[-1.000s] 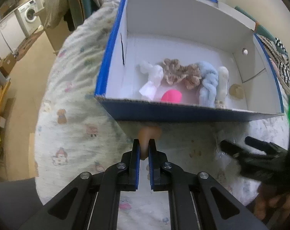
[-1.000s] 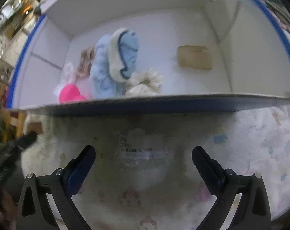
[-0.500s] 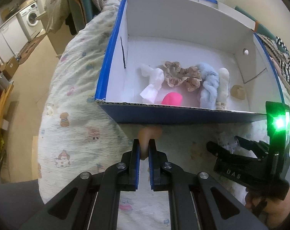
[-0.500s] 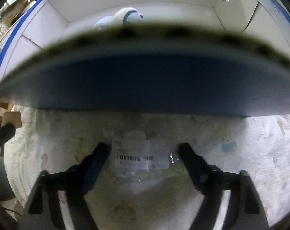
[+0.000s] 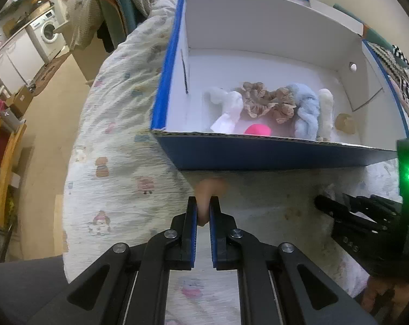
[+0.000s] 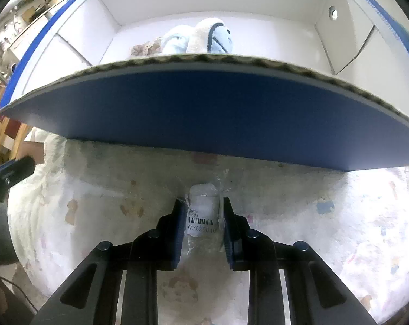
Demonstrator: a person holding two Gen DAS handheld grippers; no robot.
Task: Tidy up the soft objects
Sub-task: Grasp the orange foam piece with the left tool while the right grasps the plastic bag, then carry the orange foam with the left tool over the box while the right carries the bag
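Note:
My left gripper (image 5: 203, 203) is shut on a small peach soft piece (image 5: 210, 189), held just in front of the blue box's near wall (image 5: 258, 154). My right gripper (image 6: 203, 205) is shut on a clear plastic packet with a barcode label (image 6: 203, 216), low over the bedspread in front of the same wall (image 6: 204, 113). It also shows at the right of the left wrist view (image 5: 339, 208). Inside the box lie a white cloth (image 5: 226, 105), a beige scrunchie (image 5: 266, 100), a pale blue plush (image 5: 307, 111), a pink ball (image 5: 258, 130) and a tan piece (image 5: 345, 124).
The box sits on a patterned bedspread (image 5: 117, 146) whose left edge drops to the floor. A washing machine (image 5: 48, 31) and a draped chair (image 5: 107, 13) stand far left. A checked cloth (image 5: 404, 81) lies right of the box.
My right gripper has dropped to the bedspread and shut on the plastic packet, which it straddled open a second ago. My left gripper has stayed shut on the peach piece, rising slightly.

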